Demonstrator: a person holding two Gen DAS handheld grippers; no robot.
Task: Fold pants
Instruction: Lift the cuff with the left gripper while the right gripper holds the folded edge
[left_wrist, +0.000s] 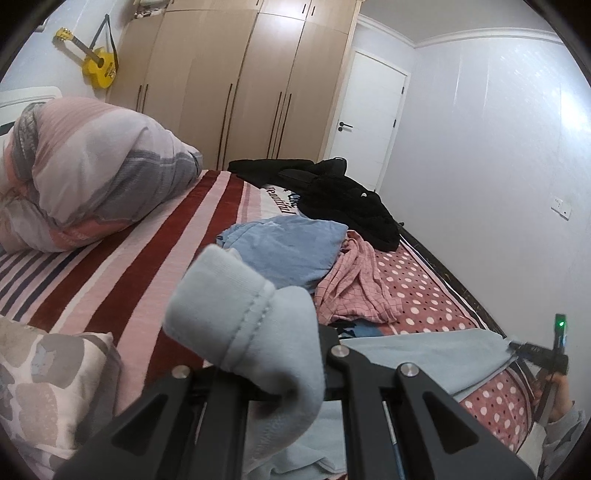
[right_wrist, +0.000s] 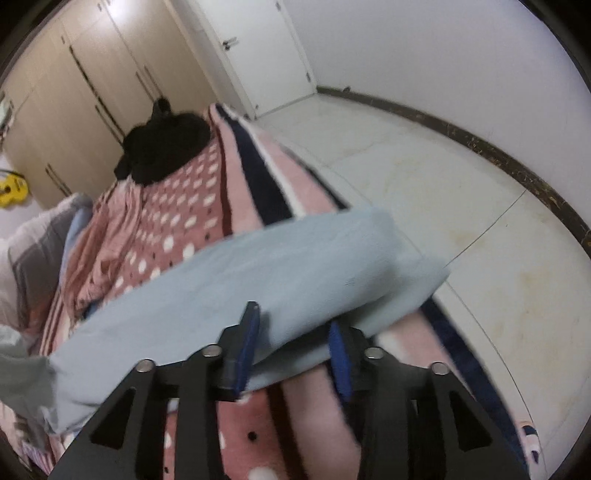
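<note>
The light blue pants (right_wrist: 266, 280) lie stretched across the striped and dotted bedspread. In the left wrist view my left gripper (left_wrist: 280, 380) is shut on the pants' ribbed cuff (left_wrist: 236, 310), which bunches up over the fingers and hides their tips. In the right wrist view my right gripper (right_wrist: 295, 347) stands open, its blue pads (right_wrist: 247, 343) astride the near edge of the pants, which lies between them. The right gripper also shows at the far right of the left wrist view (left_wrist: 539, 354), at the other end of the pants.
A blue garment (left_wrist: 291, 247), a pink checked garment (left_wrist: 354, 284) and black clothes (left_wrist: 343, 199) lie on the bed beyond. A rolled duvet (left_wrist: 92, 173) sits at the left, a patterned pillow (left_wrist: 44, 384) near left. Wardrobe (left_wrist: 236, 81), door and floor (right_wrist: 461, 184) lie beyond.
</note>
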